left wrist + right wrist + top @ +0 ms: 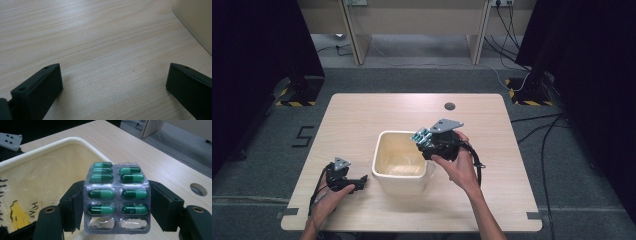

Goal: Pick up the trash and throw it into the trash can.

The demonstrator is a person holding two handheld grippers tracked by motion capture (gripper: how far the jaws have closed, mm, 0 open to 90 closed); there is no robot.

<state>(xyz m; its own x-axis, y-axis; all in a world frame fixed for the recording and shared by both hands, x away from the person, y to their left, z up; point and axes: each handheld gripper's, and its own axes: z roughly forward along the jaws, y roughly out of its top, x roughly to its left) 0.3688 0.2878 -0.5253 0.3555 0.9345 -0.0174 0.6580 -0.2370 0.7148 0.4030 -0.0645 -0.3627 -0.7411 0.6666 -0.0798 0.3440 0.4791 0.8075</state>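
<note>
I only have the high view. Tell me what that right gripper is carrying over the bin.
Observer: The right gripper is shut on a blister pack of green capsules, clamped by its two side edges.
Operator: Say whether the pack is full.
Observer: Not full. The two pockets at its near end are burst and empty; the others hold capsules.
Operator: Now give me the inside of the bin.
Observer: The cream bin has a clear plastic bag lining it, with black and yellow print on the film.
Operator: Report the left gripper.
Observer: The left gripper is open, its jaws wide apart over bare table, nothing between them.
</note>
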